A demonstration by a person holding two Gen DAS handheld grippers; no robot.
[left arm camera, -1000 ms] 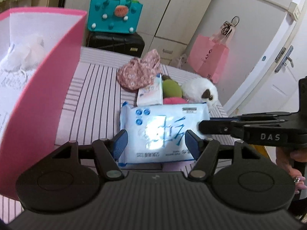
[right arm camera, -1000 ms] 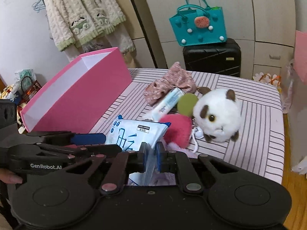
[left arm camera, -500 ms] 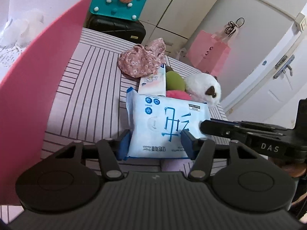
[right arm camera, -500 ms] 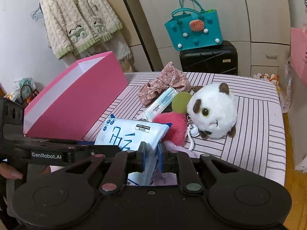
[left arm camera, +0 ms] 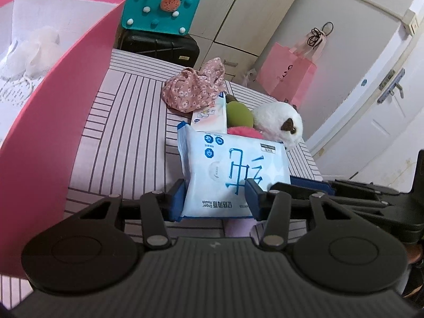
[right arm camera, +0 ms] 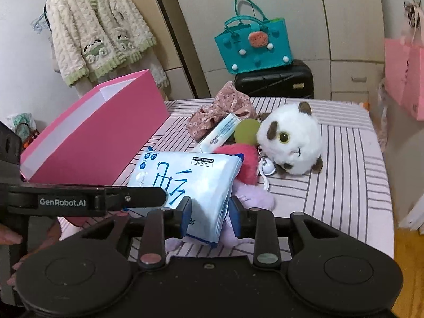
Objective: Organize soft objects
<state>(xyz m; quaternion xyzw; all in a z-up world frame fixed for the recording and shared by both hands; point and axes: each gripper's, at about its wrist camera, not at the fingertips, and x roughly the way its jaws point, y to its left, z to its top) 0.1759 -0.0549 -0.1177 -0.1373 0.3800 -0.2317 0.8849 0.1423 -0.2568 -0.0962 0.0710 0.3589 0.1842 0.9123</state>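
A white-and-blue pack of wipes [left arm camera: 233, 172] [right arm camera: 185, 182] is held a little above the striped table [left arm camera: 127, 137]. My left gripper [left arm camera: 214, 201] is shut on its near end, one finger on each side. My right gripper [right arm camera: 209, 212] has opened; its fingers stand apart on either side of the pack's corner. Behind the pack lie a white plush cat [right arm camera: 291, 137], a pink fluffy toy [right arm camera: 243, 159], a green ball [right arm camera: 247, 131], a small tissue pack [right arm camera: 222, 132] and a floral cloth [right arm camera: 220, 111].
An open pink box [left arm camera: 53, 122] [right arm camera: 95, 132] stands at the left, with white soft things inside [left arm camera: 31, 50]. A purple soft thing [right arm camera: 254, 201] lies under the pack. A teal bag [right arm camera: 254, 45] on a black suitcase [right arm camera: 275, 82] stands behind the table.
My left gripper has closed onto the wipes pack. My right gripper, shut on the pack's edge before, has opened. The pack has risen and tilted up.
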